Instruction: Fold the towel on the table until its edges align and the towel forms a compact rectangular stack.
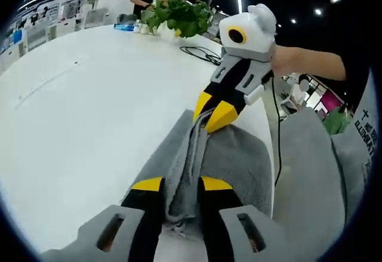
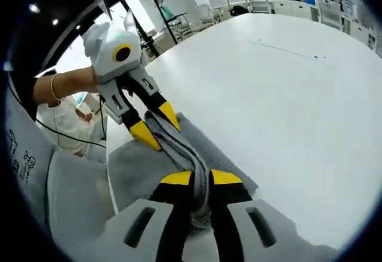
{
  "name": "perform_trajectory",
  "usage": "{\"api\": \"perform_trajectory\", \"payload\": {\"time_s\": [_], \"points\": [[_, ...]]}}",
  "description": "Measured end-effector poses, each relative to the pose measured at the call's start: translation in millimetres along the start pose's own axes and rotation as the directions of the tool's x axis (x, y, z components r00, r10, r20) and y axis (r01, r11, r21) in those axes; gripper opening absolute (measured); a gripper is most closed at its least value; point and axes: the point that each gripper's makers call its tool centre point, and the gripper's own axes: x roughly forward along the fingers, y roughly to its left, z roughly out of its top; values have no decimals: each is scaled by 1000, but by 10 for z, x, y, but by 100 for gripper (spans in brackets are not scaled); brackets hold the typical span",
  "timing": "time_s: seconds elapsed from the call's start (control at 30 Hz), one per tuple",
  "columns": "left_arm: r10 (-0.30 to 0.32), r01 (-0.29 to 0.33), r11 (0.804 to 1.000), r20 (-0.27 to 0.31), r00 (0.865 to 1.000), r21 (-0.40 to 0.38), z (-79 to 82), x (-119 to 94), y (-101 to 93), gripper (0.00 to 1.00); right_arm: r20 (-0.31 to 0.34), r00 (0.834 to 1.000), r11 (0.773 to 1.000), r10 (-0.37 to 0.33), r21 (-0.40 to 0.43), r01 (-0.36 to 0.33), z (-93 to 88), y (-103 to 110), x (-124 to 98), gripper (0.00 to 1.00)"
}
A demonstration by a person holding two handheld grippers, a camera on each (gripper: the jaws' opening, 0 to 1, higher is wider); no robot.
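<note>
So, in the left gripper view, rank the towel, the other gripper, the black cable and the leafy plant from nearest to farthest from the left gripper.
1. Grey towel: pinched between the left gripper fingers.
2. Right gripper: just ahead, shut on the same bunched fold.
3. Black cable: beyond it, coiled on the white table.
4. Leafy plant: at the far table edge.

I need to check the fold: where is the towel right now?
The grey towel lies at the white table's near edge, one raised fold pinched between the left claw and right claw.
</note>
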Motion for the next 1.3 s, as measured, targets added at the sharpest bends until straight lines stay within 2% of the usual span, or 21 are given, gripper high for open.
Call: {"api": "perform_trajectory", "payload": {"time_s": [0.1,0.2,0.33,0.43,0.53,0.77,0.9,1.0,1.3], "points": [[-7,7,1000,-18,1000,16,-59,-21,-38,33,29,999,1000,13,-2,-13,27,-1,-55,15],[48,-48,998,-2,999,37,-64,-56,10,35,54,998,1000,18,-11,-18,55,7,-91,19],[105,-106,994,16,994,31,-62,-81,92,36,52,999,999,13,-37,-11,46,40,-112,28],[135,-136,991,33,990,7,-53,-118,154,35,29,1000,997,6,-79,-4,5,49,-118,29],[203,-203,979,37,978,-4,-60,-176,279,34,15,1000,994,-25,-103,26,-19,16,-125,30],[244,-242,969,34,969,-50,-109,-219,378,35,21,994,987,-109,-119,110,-37,-130,-181,30],[274,-268,959,51,961,-91,-115,-245,409,35,40,989,987,-145,-65,147,-77,-227,-248,30],[270,-263,957,48,962,-121,-151,-235,400,35,48,987,988,-155,-13,156,-134,-266,-261,30],[271,-259,949,50,961,-180,-208,-183,402,35,45,982,983,-181,31,180,-245,-336,-202,29]]}}
